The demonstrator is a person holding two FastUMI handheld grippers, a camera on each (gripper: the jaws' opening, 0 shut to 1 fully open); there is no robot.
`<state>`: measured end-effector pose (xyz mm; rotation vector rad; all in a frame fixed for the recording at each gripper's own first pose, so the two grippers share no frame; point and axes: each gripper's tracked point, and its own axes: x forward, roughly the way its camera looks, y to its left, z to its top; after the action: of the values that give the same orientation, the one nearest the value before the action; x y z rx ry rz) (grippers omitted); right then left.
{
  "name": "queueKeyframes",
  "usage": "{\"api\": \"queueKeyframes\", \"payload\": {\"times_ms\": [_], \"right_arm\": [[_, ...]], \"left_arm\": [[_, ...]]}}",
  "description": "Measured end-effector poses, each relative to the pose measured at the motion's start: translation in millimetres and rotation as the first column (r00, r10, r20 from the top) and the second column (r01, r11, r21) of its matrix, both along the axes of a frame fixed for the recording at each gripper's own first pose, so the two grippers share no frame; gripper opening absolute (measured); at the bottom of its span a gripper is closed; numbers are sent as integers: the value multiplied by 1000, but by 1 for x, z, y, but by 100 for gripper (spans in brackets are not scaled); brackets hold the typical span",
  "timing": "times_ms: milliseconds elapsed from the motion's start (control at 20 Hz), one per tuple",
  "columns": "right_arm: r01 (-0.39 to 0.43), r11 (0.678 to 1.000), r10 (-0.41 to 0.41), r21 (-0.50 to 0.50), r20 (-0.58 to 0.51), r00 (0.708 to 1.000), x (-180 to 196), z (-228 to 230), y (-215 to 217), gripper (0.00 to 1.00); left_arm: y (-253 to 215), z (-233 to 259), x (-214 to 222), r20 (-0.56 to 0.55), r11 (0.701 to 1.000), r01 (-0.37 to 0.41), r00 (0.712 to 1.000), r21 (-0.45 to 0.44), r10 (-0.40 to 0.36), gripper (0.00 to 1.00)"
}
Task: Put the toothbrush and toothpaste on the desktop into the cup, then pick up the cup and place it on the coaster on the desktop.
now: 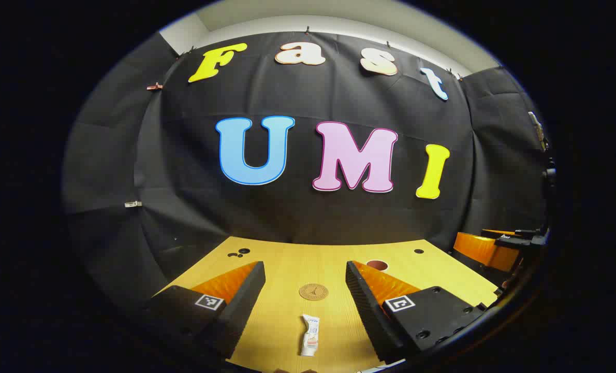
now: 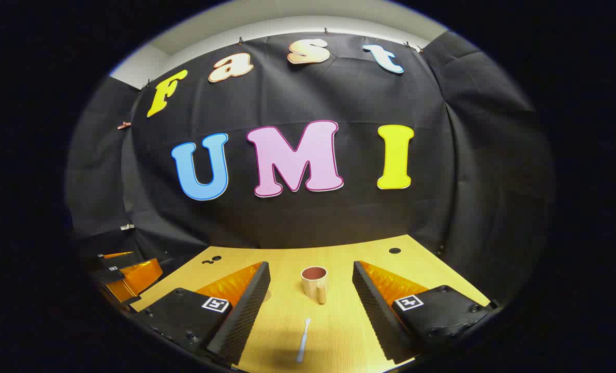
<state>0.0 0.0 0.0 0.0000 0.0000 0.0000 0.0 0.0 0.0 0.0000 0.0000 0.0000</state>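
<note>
Left gripper [image 1: 304, 290] fingers spread wide, toothpaste [image 1: 310, 335] lying flat between them on the desktop [image 1: 287, 259], coaster [image 1: 313, 291] beyond, right gripper [image 2: 310, 290] likewise apart, toothbrush [image 2: 303, 339] nearest, cup [image 2: 315, 282] upright farther back.

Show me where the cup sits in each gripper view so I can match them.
Left gripper view: the cup is right of centre, its rim peeking over the finger on the picture's right.
Right gripper view: the cup stands at centre between the fingers, beyond the toothbrush.
Shared landmark: the desktop hole beyond the cup.
</note>
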Motion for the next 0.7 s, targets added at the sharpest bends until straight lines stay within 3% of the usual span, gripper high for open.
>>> {"api": "queueKeyframes", "payload": {"times_ms": [700], "right_arm": [[-27, 1000, 27, 9, -37, 999, 4, -9, 7, 99]], "left_arm": [[-4, -3, 11, -12, 1000, 26, 1000, -2, -26, 97]]}}
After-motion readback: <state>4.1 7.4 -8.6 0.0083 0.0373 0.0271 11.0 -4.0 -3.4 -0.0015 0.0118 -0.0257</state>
